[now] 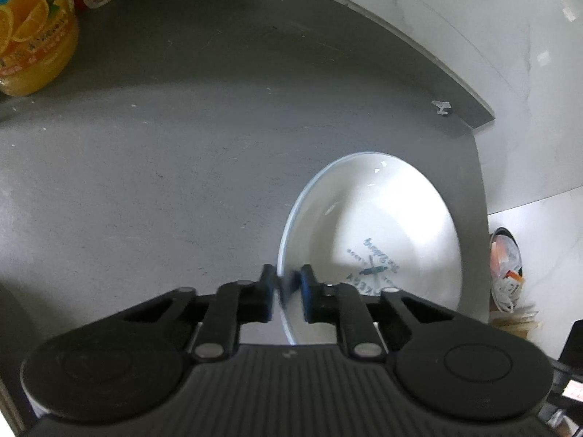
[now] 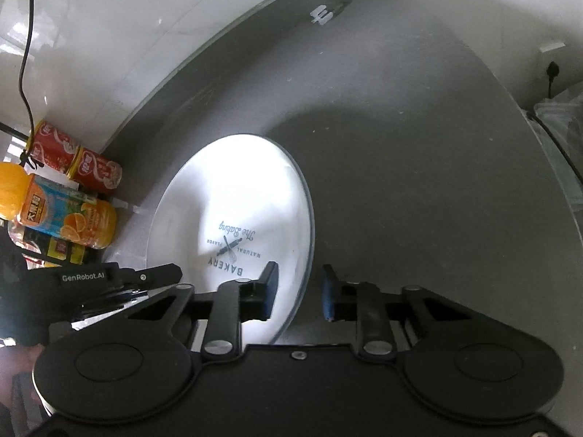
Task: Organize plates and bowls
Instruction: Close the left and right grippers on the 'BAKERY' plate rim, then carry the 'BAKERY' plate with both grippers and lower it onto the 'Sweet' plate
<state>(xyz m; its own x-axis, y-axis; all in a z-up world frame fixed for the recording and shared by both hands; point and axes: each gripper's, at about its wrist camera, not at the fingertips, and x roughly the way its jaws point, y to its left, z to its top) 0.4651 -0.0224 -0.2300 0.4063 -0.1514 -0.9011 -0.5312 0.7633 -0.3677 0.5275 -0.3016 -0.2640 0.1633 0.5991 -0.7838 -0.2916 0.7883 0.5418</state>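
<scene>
In the left wrist view, the left hand-held gripper (image 1: pixel 286 293) is pinching the near left rim of a white glazed ceramic plate with a thin blue edge line and a dark bakery print in its well (image 1: pixel 375 229); the 2 blue pads are sitting together on either side of that rim, which looks blurred between them. The plate is lying over the dark grey matte worktop (image 1: pixel 164 182), close to its right edge, and whether it is resting flat or slightly lifted cannot be told. An orange juice bottle with a fruit label (image 1: pixel 34 32) is standing at the far left corner, well apart. In the right wrist view, the right hand-held gripper (image 2: pixel 300 291) is holding its jaws apart, straddling the plate's near right rim (image 2: pixel 233 215) without clamping it: 1 pad is hovering over the white surface, the other over the worktop (image 2: pixel 419 167). 2 red cans (image 2: pixel 78 162) are lying beside the juice bottle (image 2: pixel 62 215) at the left wall. Judging by the gloss, the plate is likely stiff, fairly heavy, slippery and breakable, so the raised rim is the sensible place to grip, with opposite edges sharing the weight and a gentle set-down.
</scene>
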